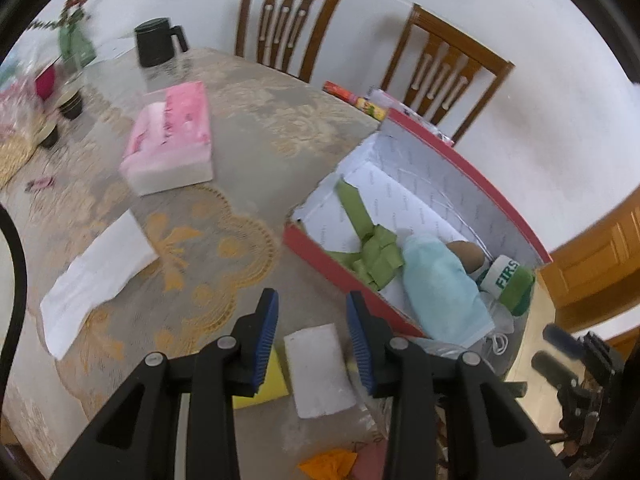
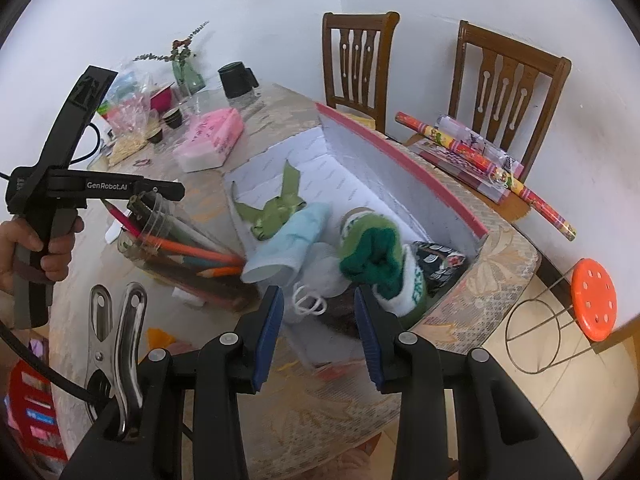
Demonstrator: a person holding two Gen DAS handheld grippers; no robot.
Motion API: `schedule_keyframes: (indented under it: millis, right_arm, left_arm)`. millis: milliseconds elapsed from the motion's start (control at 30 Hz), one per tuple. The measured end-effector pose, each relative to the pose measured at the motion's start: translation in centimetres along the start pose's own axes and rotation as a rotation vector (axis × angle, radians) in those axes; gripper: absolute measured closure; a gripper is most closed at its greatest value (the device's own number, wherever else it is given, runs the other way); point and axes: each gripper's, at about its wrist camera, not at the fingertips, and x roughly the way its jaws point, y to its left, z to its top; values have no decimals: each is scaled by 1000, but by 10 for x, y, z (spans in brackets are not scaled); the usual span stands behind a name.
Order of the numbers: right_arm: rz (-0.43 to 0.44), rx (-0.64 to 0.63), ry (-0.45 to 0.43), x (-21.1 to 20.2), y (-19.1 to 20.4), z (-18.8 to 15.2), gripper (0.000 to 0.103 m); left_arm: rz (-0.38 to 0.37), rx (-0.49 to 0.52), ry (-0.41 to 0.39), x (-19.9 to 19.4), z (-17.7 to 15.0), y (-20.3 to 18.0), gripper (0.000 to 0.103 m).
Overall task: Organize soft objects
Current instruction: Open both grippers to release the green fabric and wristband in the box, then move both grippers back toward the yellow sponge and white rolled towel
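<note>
Both grippers hung empty above the worktop [image 1: 240, 112], which suggested a pause between one placement and the next pick. The left gripper [image 1: 313, 312] had its jaws apart with nothing between the pads; below it, near the worktop's front edge, lay a white sponge-like block [image 1: 320, 372] beside a yellow piece [image 1: 264, 384]. The right gripper [image 2: 319, 312] also stood with jaws apart and empty, poised over the near end of the red box [image 2: 404, 160], which sat along the worktop's right edge.

The soft things already lay in that box: a green ribbon bow [image 2: 280, 210] toward the middle, a pale blue cloth [image 2: 288, 244] just beside it, a green-and-white sock [image 2: 376, 256] at the near end, a dark patterned pouch [image 2: 438, 264] against the near wall, and a white face mask [image 2: 316, 280] under them.

By my judgement the sorting was well along, with a few candidates left outside: the white block, a folded white sheet [image 1: 96, 272] near the left edge, and a pink tissue pack [image 1: 172, 136] mid-worktop. The next move would call for the left gripper to drop onto the white block, straddle its narrow width, close gently, then carry it over the box's red wall.
</note>
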Motion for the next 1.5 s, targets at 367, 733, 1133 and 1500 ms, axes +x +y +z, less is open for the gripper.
schedule_keyframes:
  millis: [367, 733, 1133, 1500]
  right_arm:
    - [9, -23, -6, -11, 14, -11, 65]
    - [40, -27, 10, -7, 20, -17, 65]
    - [79, -90, 50, 12, 52, -22, 65]
    - [78, -83, 50, 16, 55, -21, 65]
  left_arm:
    - [-45, 2, -46, 1, 10, -25, 66]
    - [-12, -73, -84, -20, 1, 4, 58]
    - [-72, -173, -89, -20, -11, 29, 57]
    - [-108, -129, -117, -29, 1, 8, 57]
